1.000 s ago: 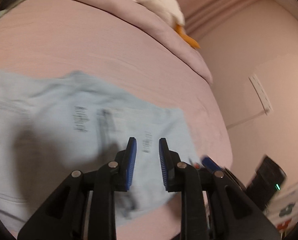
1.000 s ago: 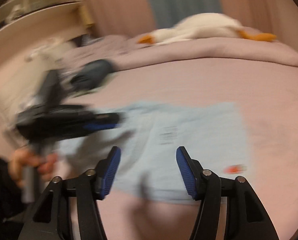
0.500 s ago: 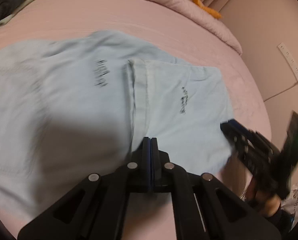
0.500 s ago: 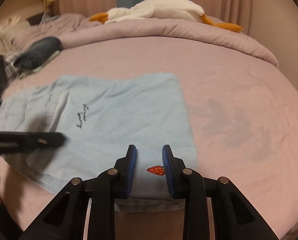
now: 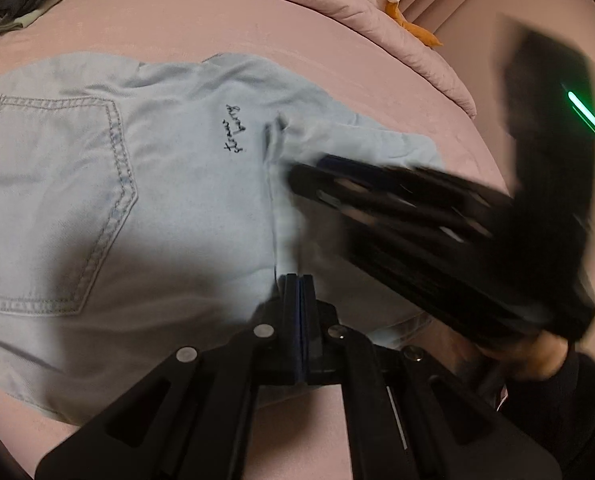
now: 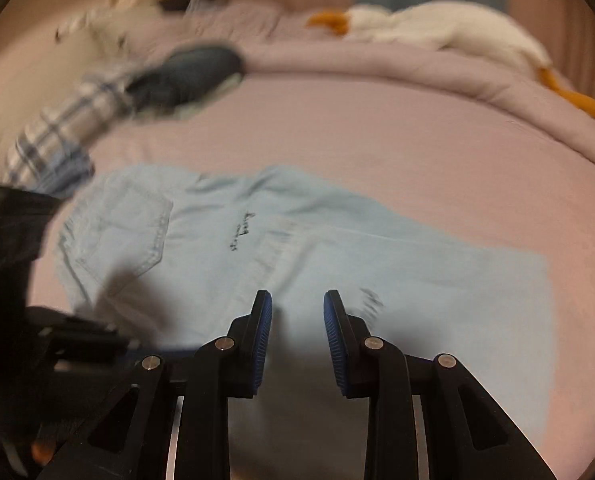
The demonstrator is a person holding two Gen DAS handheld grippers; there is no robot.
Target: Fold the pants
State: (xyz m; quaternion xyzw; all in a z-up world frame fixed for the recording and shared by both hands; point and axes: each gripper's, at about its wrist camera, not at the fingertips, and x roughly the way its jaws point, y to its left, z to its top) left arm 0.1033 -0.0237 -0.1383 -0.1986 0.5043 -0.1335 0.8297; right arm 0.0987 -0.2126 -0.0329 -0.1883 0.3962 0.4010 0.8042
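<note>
Light-blue denim pants (image 6: 309, 280) flat on the pink bed sheet (image 6: 377, 132).
I read their long axis 9-to-3, pocket end at 9; left gripper (image 5: 299, 280) pinched closed over the fabric, right gripper (image 6: 297, 308) jaws apart, just been narrowing, nothing clamped.

Two wrist cameras, both tilted down at the bed (image 6: 377, 152).

My left view sits close over the pants (image 5: 177, 184), looking along my left tongs (image 5: 299, 280) with my right tongs (image 5: 309, 172) crossing from the right. My right view looks from a little farther back, facing the stuffed goose (image 6: 437, 28). Both share the pants' black lettering (image 6: 242, 232).
</note>
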